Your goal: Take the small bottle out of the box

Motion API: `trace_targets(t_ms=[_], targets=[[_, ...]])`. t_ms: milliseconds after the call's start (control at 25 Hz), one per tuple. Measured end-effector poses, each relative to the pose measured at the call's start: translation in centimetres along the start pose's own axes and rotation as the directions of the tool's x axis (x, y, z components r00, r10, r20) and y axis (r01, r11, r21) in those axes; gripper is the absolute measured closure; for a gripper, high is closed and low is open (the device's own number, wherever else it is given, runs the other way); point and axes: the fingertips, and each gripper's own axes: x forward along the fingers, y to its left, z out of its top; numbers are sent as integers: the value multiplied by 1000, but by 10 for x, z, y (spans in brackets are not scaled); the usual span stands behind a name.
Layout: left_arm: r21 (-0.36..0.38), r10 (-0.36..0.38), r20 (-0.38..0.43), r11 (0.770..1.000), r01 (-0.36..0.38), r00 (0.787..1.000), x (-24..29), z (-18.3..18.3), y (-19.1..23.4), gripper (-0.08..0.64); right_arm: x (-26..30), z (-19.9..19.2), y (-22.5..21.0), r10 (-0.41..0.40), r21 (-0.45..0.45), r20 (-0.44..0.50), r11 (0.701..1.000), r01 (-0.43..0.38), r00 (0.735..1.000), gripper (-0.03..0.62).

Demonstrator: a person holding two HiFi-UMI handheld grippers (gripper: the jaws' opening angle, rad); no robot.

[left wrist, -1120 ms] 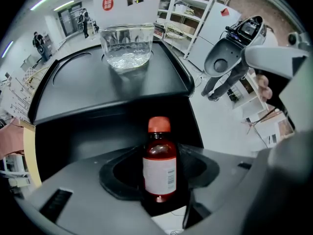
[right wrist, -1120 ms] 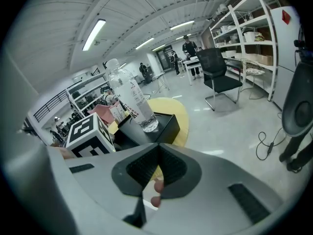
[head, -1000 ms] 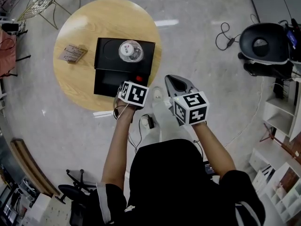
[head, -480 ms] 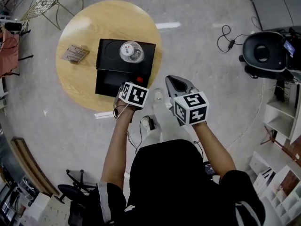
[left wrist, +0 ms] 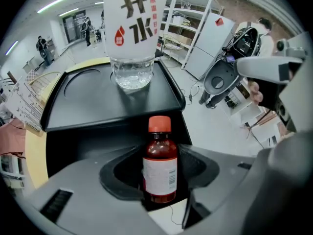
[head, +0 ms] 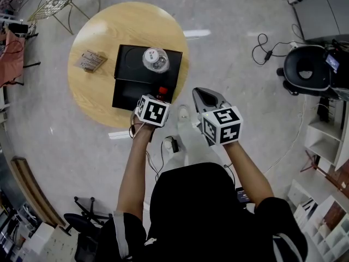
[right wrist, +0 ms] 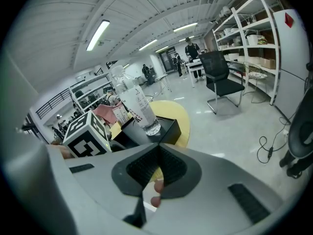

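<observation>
1. The small bottle is brown with a red cap and a paper label. It stands upright at the near edge of the black box, and I cannot tell if it has cleared that edge.
2. The left gripper is clamped on the small bottle's sides at label height.
3. The small bottle looks light, rigid and smooth, and probably breakable. The labelled body seems the surest place to hold it, kept upright.
4. The right gripper has its jaws together and empty, off the bench's near edge.
5. A tall water bottle stands on the box's far half and could tip.
6. The round wooden bench carries a packet near its left edge. The floor around it looks hard, with cables, chairs and shelves.
</observation>
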Motion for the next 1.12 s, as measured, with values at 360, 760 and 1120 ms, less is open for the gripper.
trace_targets(t_ms=[360,760,1120], targets=[[16,-10,101,1000,9,995,-43,10,-4,334,-11,4,18,4,-26,24,1000,-4,1000,591],[-36,1,279,999,9,960,-108,6,-10,334,-29,17,57,25,-106,68,994,-18,997,591],[-119,52,491,993,8,870,-197,-4,-12,334,-54,37,113,61,-184,144,982,-34,988,591]])
